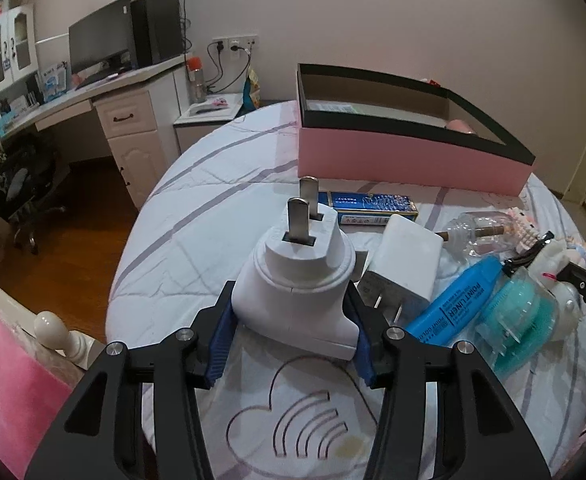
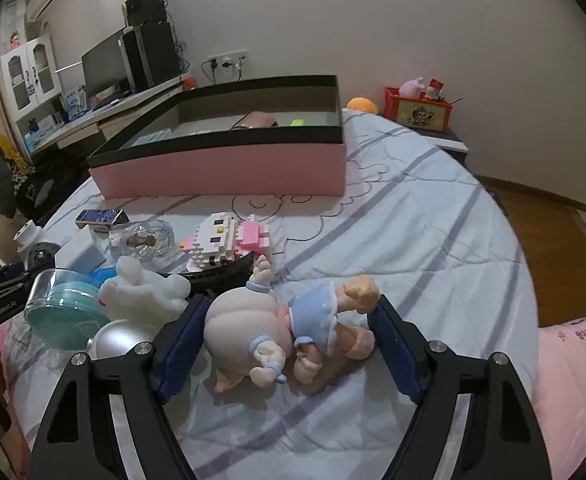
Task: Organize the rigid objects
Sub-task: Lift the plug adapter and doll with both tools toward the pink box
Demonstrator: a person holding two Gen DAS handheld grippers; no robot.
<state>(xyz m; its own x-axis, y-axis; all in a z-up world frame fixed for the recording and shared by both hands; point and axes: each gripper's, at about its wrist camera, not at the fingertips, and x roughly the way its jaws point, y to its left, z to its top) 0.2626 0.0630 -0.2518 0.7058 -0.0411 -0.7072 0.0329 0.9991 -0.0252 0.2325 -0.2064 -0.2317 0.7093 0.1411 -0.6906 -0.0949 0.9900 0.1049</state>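
Meanwhile, left fingers [image 1: 293,312] clench a white plug adapter [image 1: 297,280]; a charger [image 1: 405,264] crowds its 2 o'clock. Right fingers [image 2: 289,332], released, straddle a doll [image 2: 289,328]; the brick kitten [image 2: 229,240] sits at 11 o'clock.

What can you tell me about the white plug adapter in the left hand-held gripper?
The adapter is glossy white plastic: a blocky base under a round stepped neck with two flat metal prongs pointing up and away. The left hand-held gripper grips its base between blue pads. A white charger lies just to its right.
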